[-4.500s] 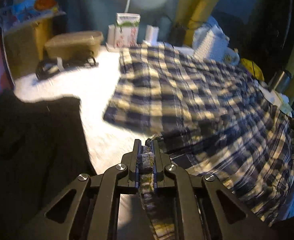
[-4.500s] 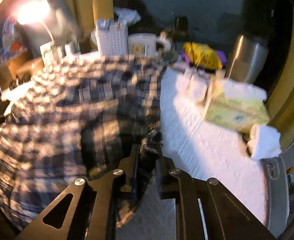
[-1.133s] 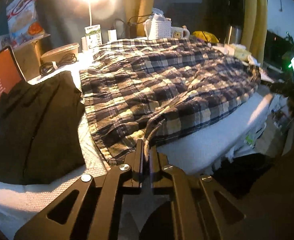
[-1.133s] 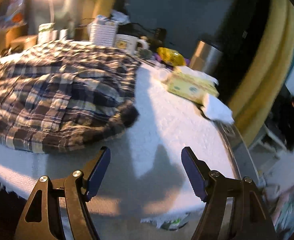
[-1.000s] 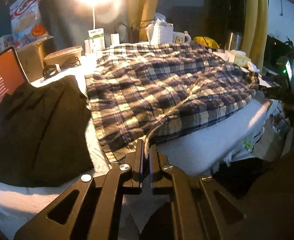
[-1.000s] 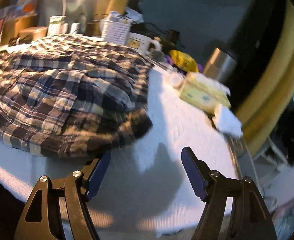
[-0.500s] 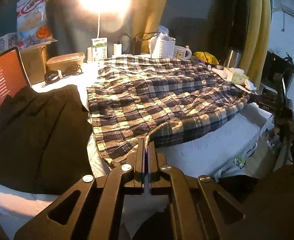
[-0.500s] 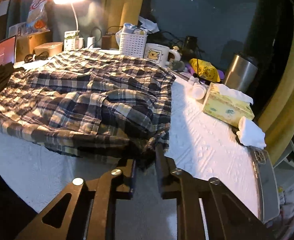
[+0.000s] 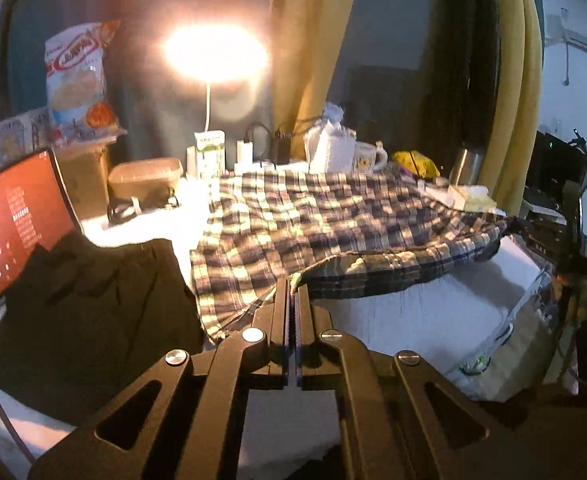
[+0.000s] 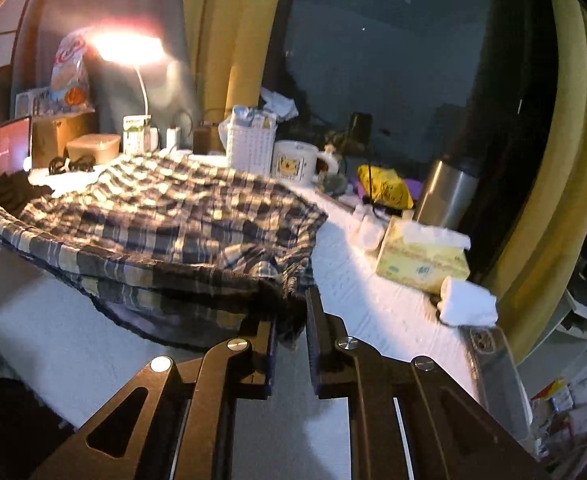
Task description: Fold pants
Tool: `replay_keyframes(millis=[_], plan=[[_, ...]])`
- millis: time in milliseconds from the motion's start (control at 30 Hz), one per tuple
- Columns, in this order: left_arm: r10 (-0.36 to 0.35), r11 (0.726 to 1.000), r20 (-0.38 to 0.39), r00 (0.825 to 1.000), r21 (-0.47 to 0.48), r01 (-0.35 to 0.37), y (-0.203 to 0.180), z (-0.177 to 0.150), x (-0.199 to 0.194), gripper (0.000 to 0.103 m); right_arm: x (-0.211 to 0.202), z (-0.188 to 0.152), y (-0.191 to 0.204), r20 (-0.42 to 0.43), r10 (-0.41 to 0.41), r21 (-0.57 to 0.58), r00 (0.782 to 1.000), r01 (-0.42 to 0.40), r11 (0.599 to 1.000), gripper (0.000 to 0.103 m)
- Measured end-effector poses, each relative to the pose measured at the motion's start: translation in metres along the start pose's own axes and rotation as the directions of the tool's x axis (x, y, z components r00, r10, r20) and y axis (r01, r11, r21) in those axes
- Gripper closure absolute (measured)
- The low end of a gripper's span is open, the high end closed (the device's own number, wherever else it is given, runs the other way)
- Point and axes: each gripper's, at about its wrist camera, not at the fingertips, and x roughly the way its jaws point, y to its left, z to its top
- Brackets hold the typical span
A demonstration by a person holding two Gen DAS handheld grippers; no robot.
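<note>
Plaid pants near edge now lifted off white cover, left gripper clamped on hem, right gripper jaws just closed onto corner, underside shadowed

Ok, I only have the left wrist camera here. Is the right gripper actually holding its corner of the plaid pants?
Observer: Yes, the right gripper is shut on a bunched corner of the plaid pants.
Operator: Is the edge off the table on that side?
Observer: Yes, the near hem hangs above the white cover, with shadow beneath it.
Operator: Anything close to that corner?
Observer: A yellow tissue box and a rolled white cloth sit to its right, apart from the fabric.
</note>
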Motion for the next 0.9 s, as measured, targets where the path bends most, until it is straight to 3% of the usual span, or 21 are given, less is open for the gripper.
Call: replay_keyframes(millis=[167, 400, 900], plan=[[-0.022, 1.0, 0.036, 0.999, -0.022, 0.023, -0.002, 0.024, -0.009, 0.103, -0.011, 0.011, -0.006, 0.034, 0.006, 0.016, 0.999, -0.007, 1.0, 0.091], [-0.009, 1.0, 0.097, 0.995, 0.023, 0.006, -0.017, 0.057, -0.017, 0.103, -0.015, 0.025, -0.029, 0.074, 0.015, 0.072, 0.997, -0.02, 0.997, 0.091], [0.028, 0.996, 0.135, 0.99, 0.081, -0.039, -0.015, 0.114, 0.03, 0.103, 0.024, 0.065, -0.06, 0.116, 0.023, 0.104, 0.993, -0.035, 0.994, 0.091]])
